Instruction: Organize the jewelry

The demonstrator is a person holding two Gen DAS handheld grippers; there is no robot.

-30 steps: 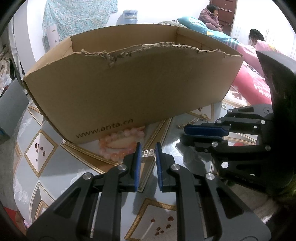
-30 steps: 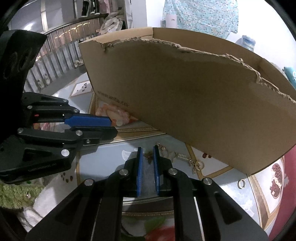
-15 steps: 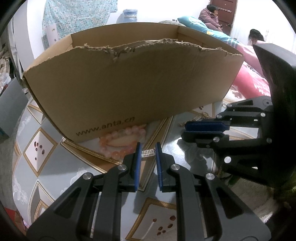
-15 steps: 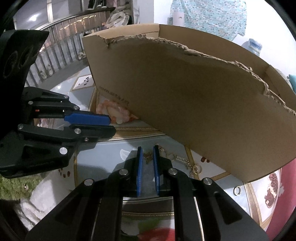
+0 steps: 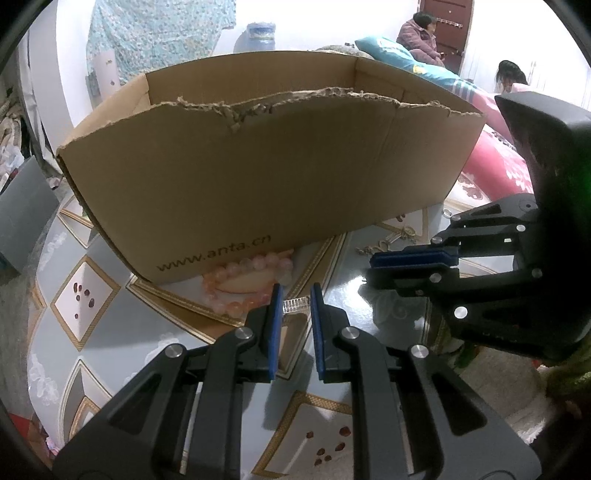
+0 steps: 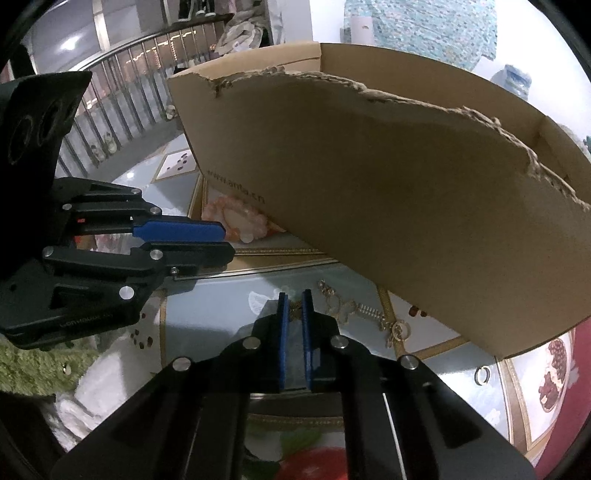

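My left gripper (image 5: 294, 301) is shut on a small clear crystal piece (image 5: 294, 304), held above the patterned table. My right gripper (image 6: 294, 306) is shut on a small gold ornament (image 6: 294, 309) above the table. A brown cardboard box (image 5: 266, 177) with a torn front rim stands just ahead of both; it also shows in the right wrist view (image 6: 406, 206). A pink bead bracelet (image 5: 247, 280) lies against the box's front, left of centre. A gold chain with charms (image 6: 364, 310) lies on the table near the box.
A small ring (image 6: 482, 375) lies on the table at the right. The right gripper (image 5: 413, 264) shows at the right of the left wrist view. A railing (image 6: 122, 99) runs behind the table. Two people (image 5: 424, 33) sit far back.
Both grippers have risen slightly and now sit higher against the box, so more of its open top shows. Their holds are unchanged.
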